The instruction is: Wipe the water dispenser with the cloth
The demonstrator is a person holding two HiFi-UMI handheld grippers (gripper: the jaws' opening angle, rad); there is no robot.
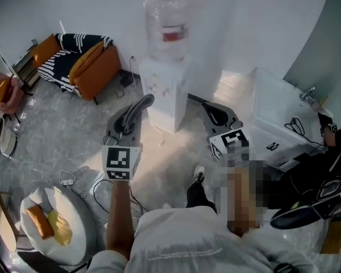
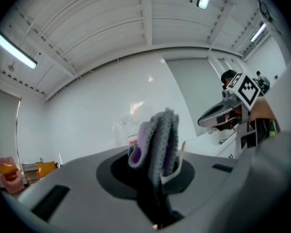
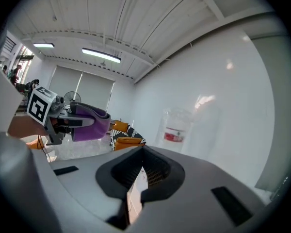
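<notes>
My left gripper [image 1: 138,107] has its fingers squeezed tight on the cloth [image 2: 157,136]. The cloth is grey outside and purple inside. It is folded over, and a fat bunch of it sticks out past my fingers. I think it is soft, light and floppy, so it will bend to fit any shape I push it on. It should not slip out, because the fingers pinch it low down, near the fold. That leaves the loose top part free to rub with.

My right gripper [image 1: 210,110] has its fingers closed together, and there is nothing in them.

The water dispenser [image 1: 165,90] stands on the floor [image 1: 57,135] against the white wall, right in front of me. It is a white box with a big clear bottle [image 1: 166,21] on top. The box looks hard and smooth, so I guess the cloth will slide on it easily. The bottle just sits up there, so I would press gently near it and not knock it.

I hold both arms out ahead of me, side by side with a gap between them. Both grippers point at the dispenser. My left forearm [image 1: 119,220] is stretched out straight. The cloth is not touching the dispenser yet. It is up in the air, in front of it. I need to step or reach closer before I can wipe.
</notes>
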